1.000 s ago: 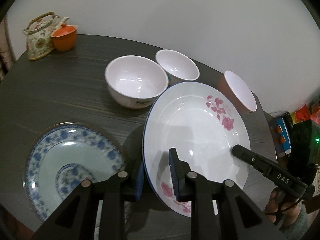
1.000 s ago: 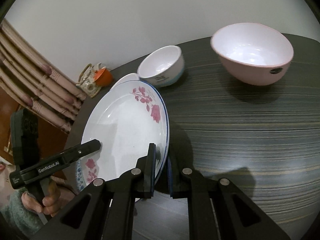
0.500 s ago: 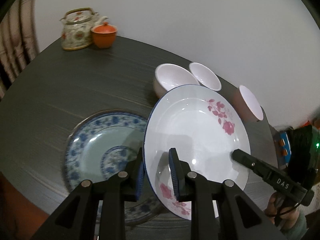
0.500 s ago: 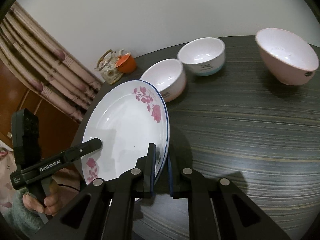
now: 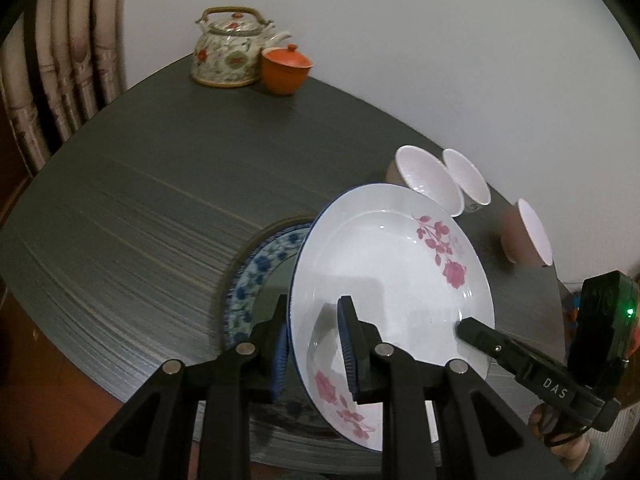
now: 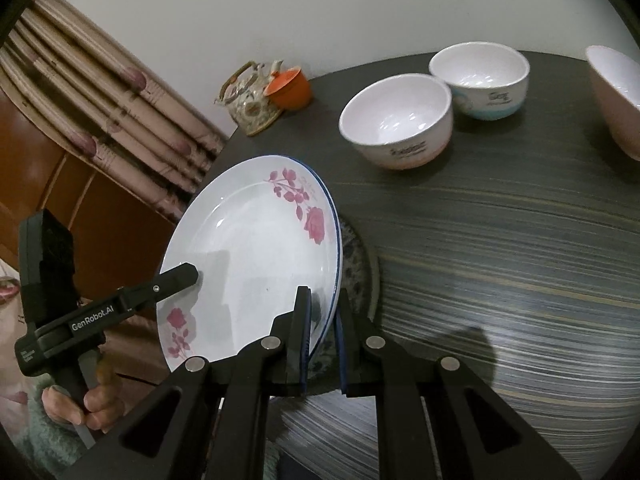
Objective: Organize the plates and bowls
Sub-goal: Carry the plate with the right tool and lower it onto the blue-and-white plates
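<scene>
A white plate with pink roses (image 5: 384,264) is held tilted between both grippers, above a blue-patterned plate (image 5: 256,276) lying on the dark table (image 5: 140,200). My left gripper (image 5: 312,320) is shut on the rose plate's near-left rim. My right gripper (image 6: 322,320) is shut on the opposite rim of the rose plate (image 6: 256,248). Only a sliver of the blue-patterned plate (image 6: 356,256) shows beneath it in the right wrist view. Each gripper appears in the other's view: the right gripper (image 5: 468,326) and the left gripper (image 6: 188,276).
Three bowls stand behind the plates: a pink-based bowl (image 6: 396,120), a blue-based bowl (image 6: 480,76) and a large pink bowl (image 6: 616,92). A floral teapot (image 5: 228,52) and an orange lidded cup (image 5: 286,68) sit at the far table edge by a curtain (image 5: 60,80).
Both grippers have carried the rose plate sideways across the table, away from the bowls. It now hangs over the blue-patterned plate and hides most of it. Both grips are unchanged.
</scene>
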Available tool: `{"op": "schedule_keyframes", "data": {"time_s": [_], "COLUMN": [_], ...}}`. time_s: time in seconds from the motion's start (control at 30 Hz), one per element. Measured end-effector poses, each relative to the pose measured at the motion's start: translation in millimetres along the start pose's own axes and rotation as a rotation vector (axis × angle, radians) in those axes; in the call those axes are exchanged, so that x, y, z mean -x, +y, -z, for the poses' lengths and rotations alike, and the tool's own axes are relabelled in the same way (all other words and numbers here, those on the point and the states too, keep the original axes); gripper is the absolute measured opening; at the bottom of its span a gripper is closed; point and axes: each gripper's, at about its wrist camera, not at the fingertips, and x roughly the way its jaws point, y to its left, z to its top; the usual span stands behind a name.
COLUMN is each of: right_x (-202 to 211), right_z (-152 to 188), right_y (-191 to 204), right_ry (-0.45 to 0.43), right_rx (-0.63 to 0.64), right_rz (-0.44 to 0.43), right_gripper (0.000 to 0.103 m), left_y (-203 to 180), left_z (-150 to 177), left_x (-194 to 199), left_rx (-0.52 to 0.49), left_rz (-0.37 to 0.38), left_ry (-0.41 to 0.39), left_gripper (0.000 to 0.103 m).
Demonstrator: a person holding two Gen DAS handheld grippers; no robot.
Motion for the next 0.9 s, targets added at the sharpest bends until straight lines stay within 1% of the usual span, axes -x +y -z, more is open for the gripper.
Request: {"op": "schedule_keyframes", "data": {"time_s": [0.23,0.47,0.6,0.7,0.8,0.9], "right_x": [-23,-41,-45,-47,-47,-49], "right_z": [3,5,5,5,6,8], "right_y": [9,9,7,8,8,7], "right_ry": [0.045,0.076,0.084,0.09,0.096,0.104], "right_rx": [0.012,0.004,0.0,0.005,0.004,0.001], "right_rz": [0.016,0.026,0.025,0.029,0.033,0.035], "right_gripper": [0.012,0.012,0.013,0.013,0.013,0.013], "left_y": [20,33,38,39,40,42], "left_z": [4,5,7,8,7,6], "left_x": [-10,-24,-30,-34,-37,-37], "left_rx": [0.035,0.052,0.062,0.056,0.068,0.071], "left_rz": [-0.022,-0.041,-0.046,-0.064,-0.061,-0.057], "left_ry": [0.026,0.06,0.083,0.093,0.104,0.099], "left_gripper": [0.022,0.022,0.022,0.022,0.022,0.022]}}
